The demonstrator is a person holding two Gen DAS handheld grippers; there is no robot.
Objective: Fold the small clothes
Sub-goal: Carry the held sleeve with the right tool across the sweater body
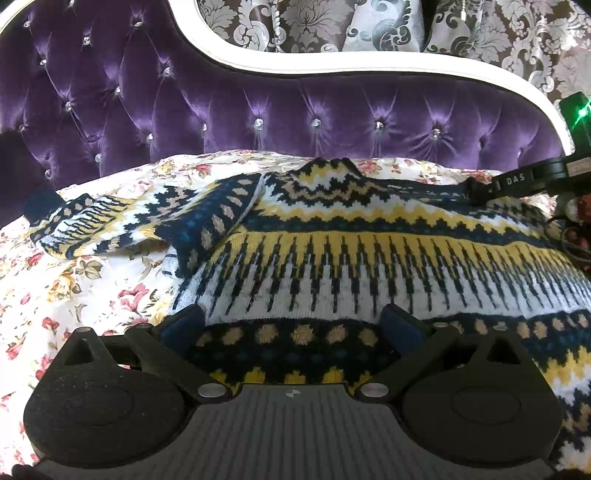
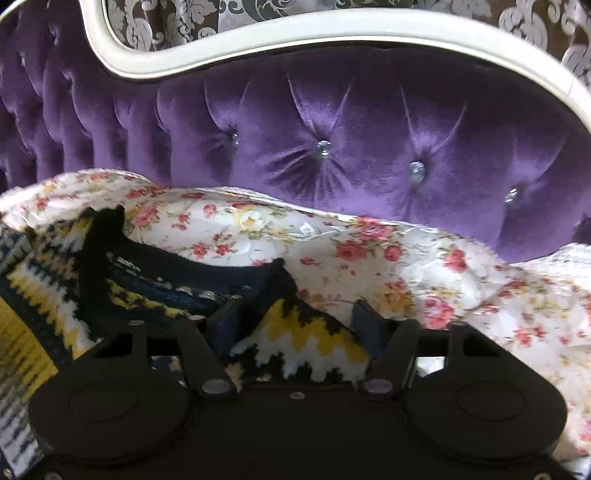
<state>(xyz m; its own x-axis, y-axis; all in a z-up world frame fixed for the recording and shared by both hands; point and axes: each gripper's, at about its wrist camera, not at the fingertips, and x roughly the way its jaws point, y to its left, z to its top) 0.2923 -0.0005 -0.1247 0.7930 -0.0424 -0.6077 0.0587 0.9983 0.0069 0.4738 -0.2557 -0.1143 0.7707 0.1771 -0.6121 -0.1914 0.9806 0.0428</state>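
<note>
A knitted sweater [image 1: 332,236] in navy, yellow, white and tan lies spread on a floral sheet [image 1: 74,280]. One sleeve [image 1: 122,221] stretches out to the left. My left gripper [image 1: 291,325] is open, its blue pads wide apart over the sweater's lower body. My right gripper [image 2: 295,321] is partly closed around the sweater's right shoulder edge [image 2: 303,332], with knit bunched between its pads [image 2: 225,325]. The right gripper also shows in the left wrist view [image 1: 517,181] at the far right edge of the sweater.
A purple tufted headboard [image 1: 258,103] with a white frame rises just behind the sheet. Patterned curtain [image 1: 369,26] hangs beyond it. The floral sheet [image 2: 443,277] is rumpled to the right of the sweater.
</note>
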